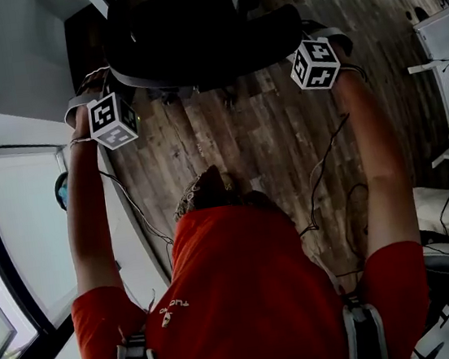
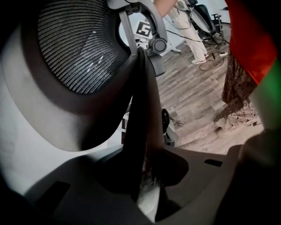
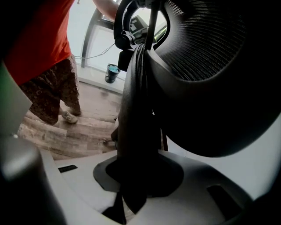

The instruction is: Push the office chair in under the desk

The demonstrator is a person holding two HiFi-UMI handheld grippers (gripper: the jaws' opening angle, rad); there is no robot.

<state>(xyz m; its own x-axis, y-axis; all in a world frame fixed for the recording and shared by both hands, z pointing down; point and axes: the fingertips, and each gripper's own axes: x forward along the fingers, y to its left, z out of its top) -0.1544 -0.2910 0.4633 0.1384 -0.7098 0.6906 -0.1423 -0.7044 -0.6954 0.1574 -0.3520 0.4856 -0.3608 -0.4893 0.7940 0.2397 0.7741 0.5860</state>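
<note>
Jaws of left gripper [image 2: 145, 176] and right gripper [image 3: 131, 176] clamped on side edges of black mesh-backed office chair [image 1: 189, 31]. Risk: swivel off line under uneven pushing, or edge slipping free.

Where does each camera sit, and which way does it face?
Head view: on the person's head, facing steeply down at the office chair; shows red shirt, both arms.
Left gripper view: on the left tool, looking along jaws clamped on the chair's back edge; shirt at right.
Right gripper view: mirrored on the right tool; shirt at left.
Shared: all show the chair.
</note>
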